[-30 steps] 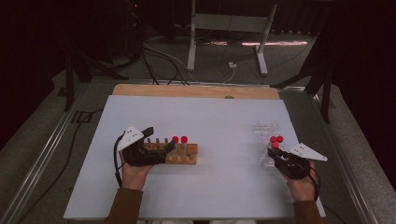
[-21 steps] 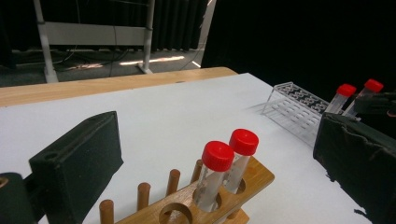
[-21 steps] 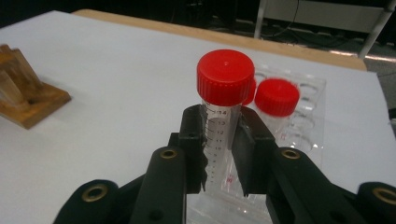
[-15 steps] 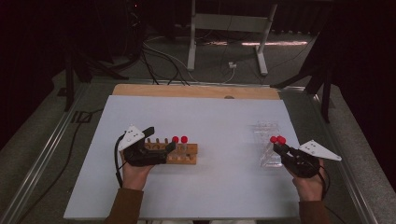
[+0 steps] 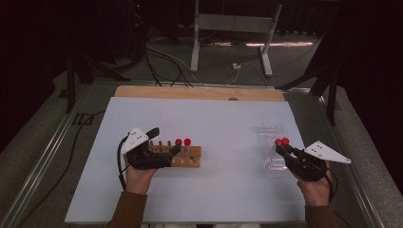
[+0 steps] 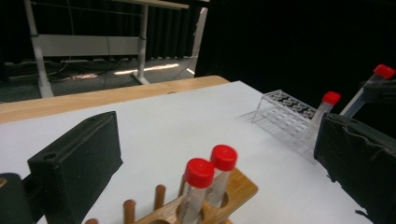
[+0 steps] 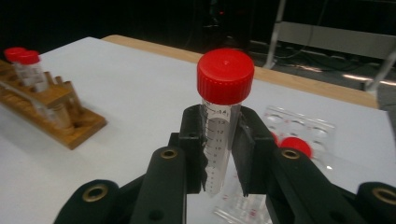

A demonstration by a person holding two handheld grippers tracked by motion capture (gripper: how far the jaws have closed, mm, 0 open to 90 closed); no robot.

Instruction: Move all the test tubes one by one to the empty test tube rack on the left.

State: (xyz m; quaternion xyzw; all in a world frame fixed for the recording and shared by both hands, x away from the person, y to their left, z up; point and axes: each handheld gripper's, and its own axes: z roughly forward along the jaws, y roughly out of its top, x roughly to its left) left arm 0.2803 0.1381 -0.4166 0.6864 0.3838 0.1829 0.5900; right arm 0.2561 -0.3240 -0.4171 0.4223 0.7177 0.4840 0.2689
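Red-capped and clear-walled, a test tube [image 7: 223, 121] is clamped upright between the jaws of the right gripper [image 7: 219, 154], held by its graduated body well below the cap. Just behind it, in the right gripper view, a second red cap [image 7: 294, 145] is seen standing in the clear plastic rack [image 7: 303, 128], so the held tube is poised directly above or beside that rack; whether its foot is already in a hole cannot be told. The step in hand is judged to be a transfer of tubes between the two racks, with this tube at the clear rack's end of the trip. On the person's left, the wooden rack [image 5: 189, 159] is bracketed by the left gripper [image 5: 159, 148], whose jaws are spread wide to either side of it; contact with the wood cannot be confirmed. Two more capped tubes [image 6: 210, 182] stand in that rack. Farther off lies the white table surface [image 5: 214, 118], then its wooden edge [image 5: 190, 92]. Next, exact alignment over a free hole is called for, with the tube kept vertical.
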